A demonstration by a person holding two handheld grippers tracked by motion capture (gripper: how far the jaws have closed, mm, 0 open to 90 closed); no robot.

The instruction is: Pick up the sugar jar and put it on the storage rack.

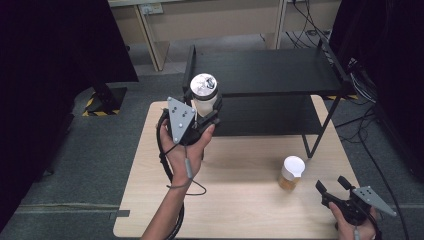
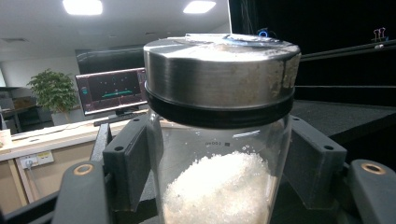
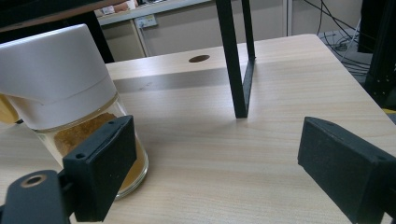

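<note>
Salt jar (image 1: pixel 204 95) clamped in left hand-held gripper (image 1: pixel 200 117), black shelf (image 1: pixel 270 70) just behind

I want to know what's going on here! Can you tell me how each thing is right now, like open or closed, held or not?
Glass jar with metal lid: lid on, partly filled with white grains, upright, held off the table.
Left gripper: shut on the glass jar.
Glass jar with white cap: cap on, brown powder inside, standing on the wooden table, untouched.
Right gripper: open, holding nothing.
Black two-tier shelf: standing at the table's far side, top tier bare.
</note>
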